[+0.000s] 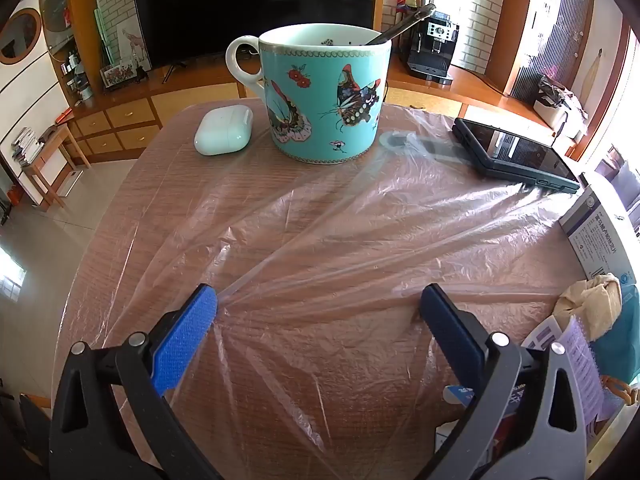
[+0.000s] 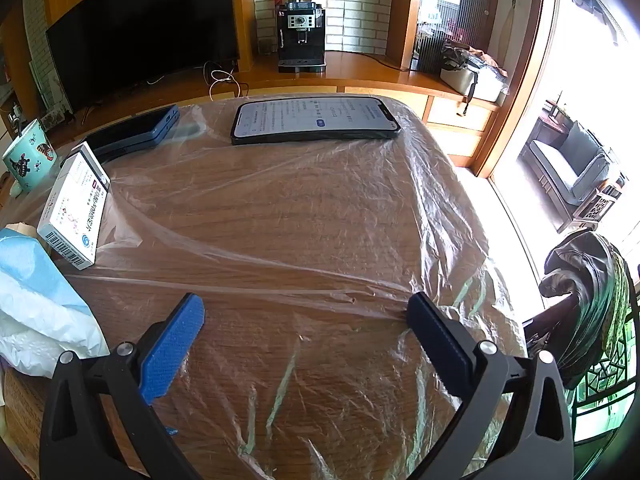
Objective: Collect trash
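A clear plastic bag lies spread over the wooden table; it also shows in the right wrist view. My left gripper is open, its fingertips resting on the plastic near the front. My right gripper is open over the plastic as well. Trash lies at the table's side: a crumpled beige paper, leaflets, a white-and-blue crumpled wrapper and a white medicine box.
A turquoise butterfly mug with a spoon, a white earbud case and a dark folding phone stand at the table's far side. A lit smartphone lies far in the right view. A TV stands behind.
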{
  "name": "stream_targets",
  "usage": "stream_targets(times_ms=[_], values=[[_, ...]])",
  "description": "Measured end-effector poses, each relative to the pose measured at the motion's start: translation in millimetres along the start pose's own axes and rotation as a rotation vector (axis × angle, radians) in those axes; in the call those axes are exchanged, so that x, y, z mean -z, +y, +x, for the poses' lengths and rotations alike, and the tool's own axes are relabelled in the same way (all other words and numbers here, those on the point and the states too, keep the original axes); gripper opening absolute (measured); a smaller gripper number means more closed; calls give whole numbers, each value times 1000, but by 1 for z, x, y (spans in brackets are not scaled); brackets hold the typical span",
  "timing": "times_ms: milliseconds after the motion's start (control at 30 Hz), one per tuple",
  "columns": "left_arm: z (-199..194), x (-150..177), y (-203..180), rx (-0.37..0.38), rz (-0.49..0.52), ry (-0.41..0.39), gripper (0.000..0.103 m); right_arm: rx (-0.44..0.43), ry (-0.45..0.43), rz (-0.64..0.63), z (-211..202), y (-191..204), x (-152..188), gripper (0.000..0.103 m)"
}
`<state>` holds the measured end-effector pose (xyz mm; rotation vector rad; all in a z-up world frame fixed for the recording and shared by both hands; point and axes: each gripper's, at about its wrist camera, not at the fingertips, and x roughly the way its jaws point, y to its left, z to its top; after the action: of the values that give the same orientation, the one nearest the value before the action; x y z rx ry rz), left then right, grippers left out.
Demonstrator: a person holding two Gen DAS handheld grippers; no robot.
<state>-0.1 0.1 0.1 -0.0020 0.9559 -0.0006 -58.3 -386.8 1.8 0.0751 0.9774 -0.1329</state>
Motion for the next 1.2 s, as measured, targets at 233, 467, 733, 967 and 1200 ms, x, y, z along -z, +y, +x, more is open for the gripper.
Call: stream_targets(times_ms=[233,467,733,967,1200], values=[[0,0,0,0,1,-1,102,0,0,1,1,0,0,99],[-1,1,1,-1,1,-1,102,0,3,0,1,0,0,99],[0,0,0,-2,1,3,102,-1,5,0,1,0,0,99],[0,0,0,-3,0,4,102,0,5,1,1,0,0,99],[0,0,0,-2,1,3,102,0,5,1,1,0,0,99]])
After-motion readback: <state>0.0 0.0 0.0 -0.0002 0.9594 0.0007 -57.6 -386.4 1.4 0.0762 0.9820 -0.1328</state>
